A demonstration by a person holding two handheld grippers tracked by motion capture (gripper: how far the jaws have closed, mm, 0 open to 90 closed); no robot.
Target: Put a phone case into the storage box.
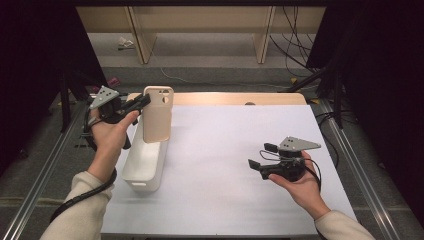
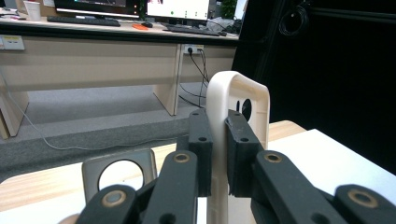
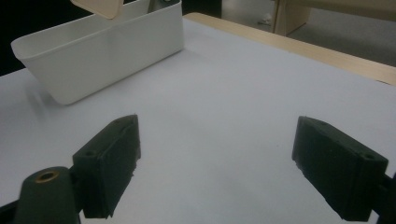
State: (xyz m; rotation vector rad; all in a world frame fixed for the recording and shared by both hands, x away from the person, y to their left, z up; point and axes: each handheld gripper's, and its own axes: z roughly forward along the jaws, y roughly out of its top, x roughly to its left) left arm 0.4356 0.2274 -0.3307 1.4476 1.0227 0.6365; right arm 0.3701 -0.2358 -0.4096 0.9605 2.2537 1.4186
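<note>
Your left gripper [image 1: 141, 102] fingers [image 2: 201, 144] pinch the beige phone case's [image 1: 157, 114] thin, smooth, round-cornered edge, holding it upright over the white plastic bin [image 1: 145, 167]. Your right gripper [image 1: 260, 156] fingers [image 3: 109, 163] stand wide above the matte white bench [image 1: 225, 165].

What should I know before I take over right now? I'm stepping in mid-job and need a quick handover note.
Left gripper: shut on the edge of a cream phone case, held upright above the far end of the white bin.
Right gripper: open, holding nothing, above the white table sheet.
A second, greyish case sits below the held one.
Done: case gripped and lifted.
Left: probably setting it in the bin or out on the table; direction unclear.
</note>
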